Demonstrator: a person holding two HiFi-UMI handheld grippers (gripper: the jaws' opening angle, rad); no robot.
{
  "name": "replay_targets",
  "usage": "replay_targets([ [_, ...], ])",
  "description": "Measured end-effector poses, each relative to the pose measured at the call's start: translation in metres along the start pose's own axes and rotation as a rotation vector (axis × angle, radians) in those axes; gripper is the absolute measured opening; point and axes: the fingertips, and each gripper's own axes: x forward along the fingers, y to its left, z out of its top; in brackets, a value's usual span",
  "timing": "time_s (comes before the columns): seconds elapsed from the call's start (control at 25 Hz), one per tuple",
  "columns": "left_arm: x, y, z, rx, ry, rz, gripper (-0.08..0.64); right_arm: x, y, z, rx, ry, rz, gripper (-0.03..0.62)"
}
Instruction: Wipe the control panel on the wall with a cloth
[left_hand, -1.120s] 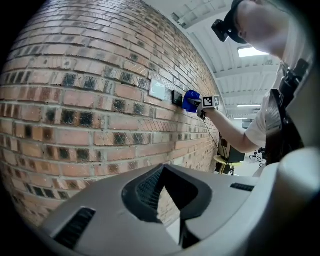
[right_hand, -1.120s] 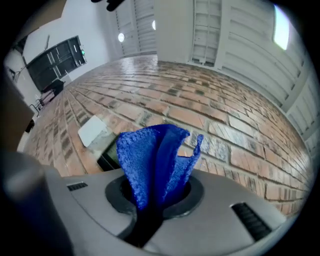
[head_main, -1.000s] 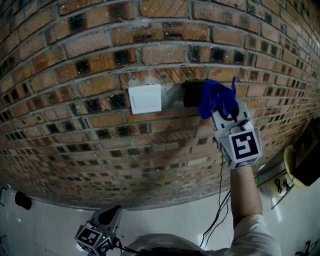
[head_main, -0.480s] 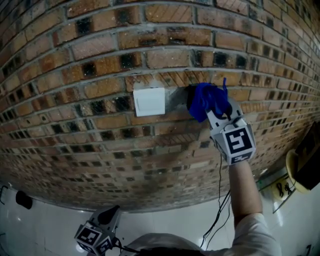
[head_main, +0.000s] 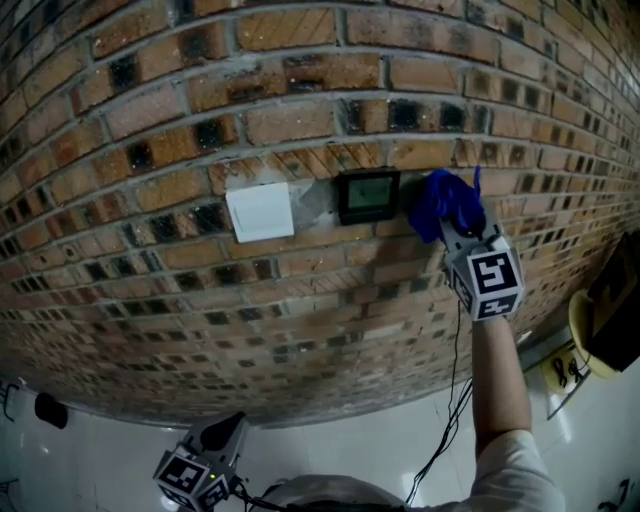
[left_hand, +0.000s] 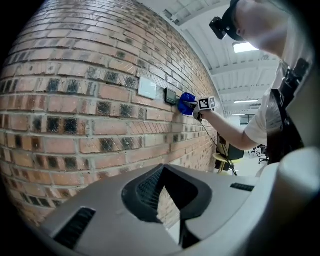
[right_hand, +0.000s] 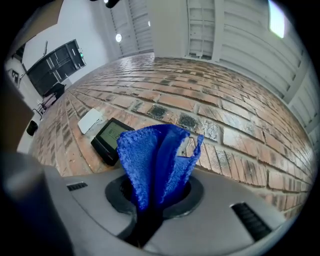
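**Cloth pinched at the wall, just right of the panel**

You face a brick wall (head_main: 300, 80) with rough brown and tan bricks, dark patches and grey mortar. Below it runs a glossy white floor (head_main: 90, 440). The left gripper view shows a white ceiling with strip lights.

The control panel (head_main: 367, 196) is a small dark box with a greenish screen, mounted on the brick, fully uncovered. A white switch plate (head_main: 260, 212) sits just left of it.

Your right gripper (head_main: 455, 222) is raised to the wall. Its jaws are pinching the blue cloth (head_main: 447, 203), which fans up out of them. The cloth is just right of the panel; contact with the panel can't be told.

Your left gripper (head_main: 222, 432) hangs low near the floor, well apart from the panel. Its jaws stand slightly spread with nothing between them.

A black cable (head_main: 445, 400) dangles beside your right arm. A round yellowish stool (head_main: 582, 335) stands far right, and a small black object (head_main: 48, 408) lies on the floor far left. Nothing blocks the panel.
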Motion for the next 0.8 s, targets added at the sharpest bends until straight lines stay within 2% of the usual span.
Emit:
replay_targets([
  [0.12, -0.001, 0.001, 0.008, -0.006, 0.001, 0.057, 0.003, -0.022, 0.009, 0.009, 0.003, -0.048, 0.025, 0.089],
  [0.2, -0.004, 0.004, 0.012, 0.0, 0.018, 0.097, 0.003, -0.043, 0.023, 0.009, 0.044, -0.079, 0.051, 0.089],
  [0.32, -0.004, 0.004, 0.012, 0.015, 0.052, 0.13, 0.003, -0.082, 0.051, -0.01, 0.105, -0.057, 0.096, 0.089],
  [0.44, -0.005, -0.008, 0.011, 0.044, 0.061, 0.119, 0.003, -0.129, 0.08, -0.031, 0.154, 0.001, 0.131, 0.089],
  [0.56, -0.017, -0.024, 0.007, 0.051, 0.054, 0.094, 0.003, -0.185, 0.11, -0.035, 0.195, 0.057, 0.158, 0.089],
  [0.8, -0.082, -0.036, -0.001, 0.052, -0.004, 0.064, 0.003, -0.295, 0.171, -0.003, 0.266, 0.162, 0.185, 0.089],
])
